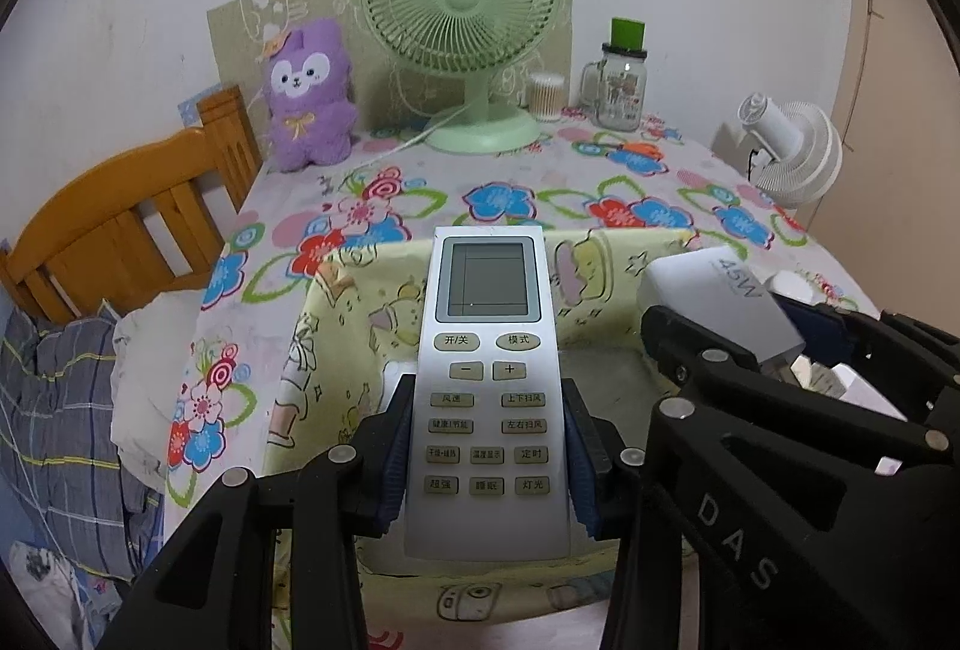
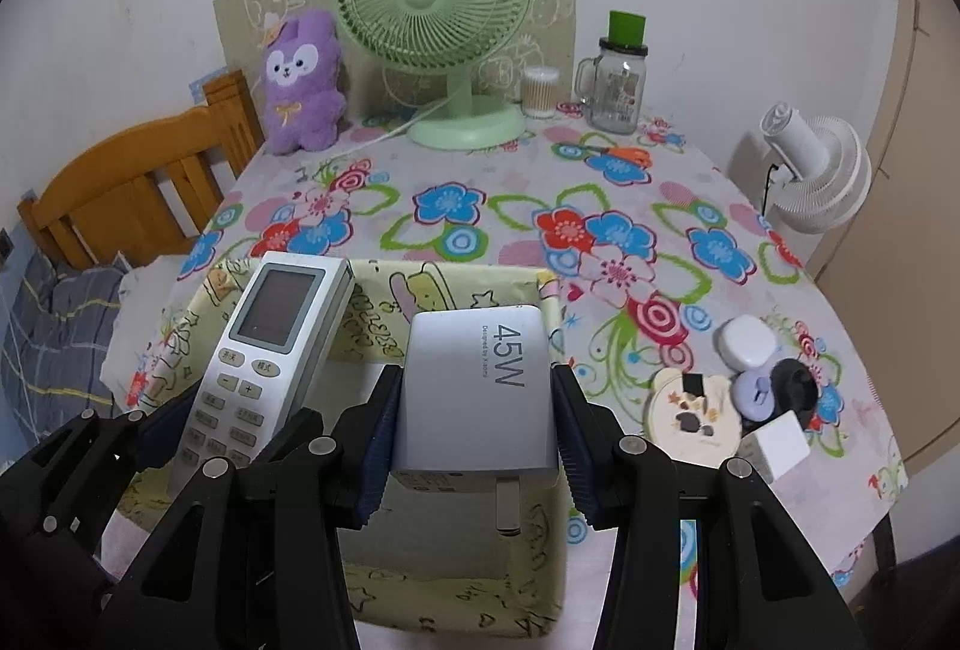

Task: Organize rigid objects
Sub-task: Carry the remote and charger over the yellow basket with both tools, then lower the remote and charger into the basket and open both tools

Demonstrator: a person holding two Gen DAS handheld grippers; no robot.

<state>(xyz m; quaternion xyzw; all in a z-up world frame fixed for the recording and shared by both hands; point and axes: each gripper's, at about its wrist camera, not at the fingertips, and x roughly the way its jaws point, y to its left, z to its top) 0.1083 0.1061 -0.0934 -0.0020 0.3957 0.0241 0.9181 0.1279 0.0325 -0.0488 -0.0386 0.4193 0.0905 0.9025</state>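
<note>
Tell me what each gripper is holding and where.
Left gripper clamps the remote control across its lower button section. Right gripper clamps the charger by its two side faces.

Two fans are standing in view: a green fan [image 2: 433, 14] at twelve o'clock, a white fan [image 2: 816, 170] at three o'clock. One plush toy [image 2: 303, 83], one glass jar [image 2: 615, 92], one remote [image 1: 487, 386] and one charger [image 2: 477, 392] are showing.

Both cameras look steeply down along their tools, close over the yellow box [image 1: 336, 314] at the desk's [image 2: 600, 206] near edge. Both views share the green fan [image 1: 462, 8] at upper centre.
</note>
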